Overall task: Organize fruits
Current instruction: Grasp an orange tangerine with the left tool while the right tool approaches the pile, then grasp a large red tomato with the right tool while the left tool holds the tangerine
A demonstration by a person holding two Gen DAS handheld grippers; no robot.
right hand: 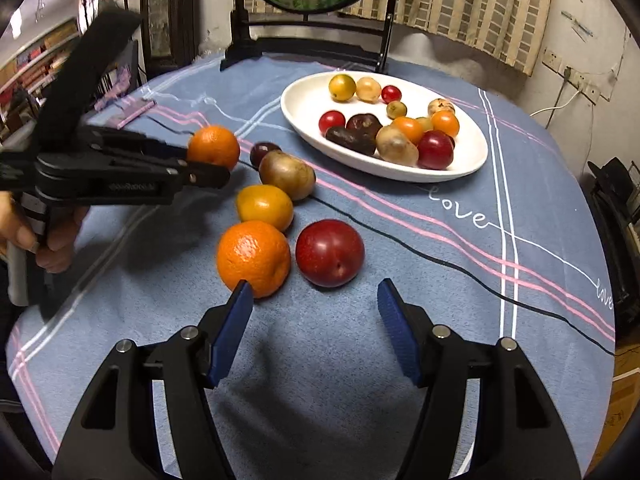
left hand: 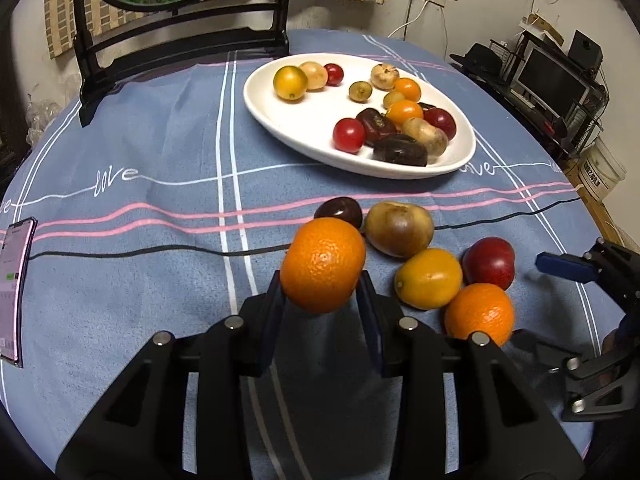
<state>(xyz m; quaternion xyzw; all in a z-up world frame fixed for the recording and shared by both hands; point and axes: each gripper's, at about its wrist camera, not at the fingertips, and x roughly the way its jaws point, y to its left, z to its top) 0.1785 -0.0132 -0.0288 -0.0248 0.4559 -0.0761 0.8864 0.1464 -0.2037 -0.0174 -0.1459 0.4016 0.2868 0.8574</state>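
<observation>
My left gripper [left hand: 322, 292] is shut on an orange [left hand: 323, 265], which hangs just above the cloth; the right wrist view shows the same orange [right hand: 213, 147] in that gripper [right hand: 208, 168]. Loose on the cloth lie a dark plum [left hand: 339, 211], a brownish fruit [left hand: 399, 229], a yellow-orange fruit [left hand: 428, 278], a red plum [left hand: 489, 262] and a second orange [left hand: 479, 316]. My right gripper [right hand: 316, 296] stands open just short of the red plum [right hand: 330, 253] and the second orange [right hand: 253, 258]. A white oval plate [left hand: 280, 120] holds several small fruits.
A black-framed round mirror stand [left hand: 180, 36] stands at the table's far side behind the plate. A phone [left hand: 14, 292] lies at the left edge. The table's right edge drops off toward shelves and a monitor [left hand: 552, 84]. A hand [right hand: 48, 236] holds the left gripper's handle.
</observation>
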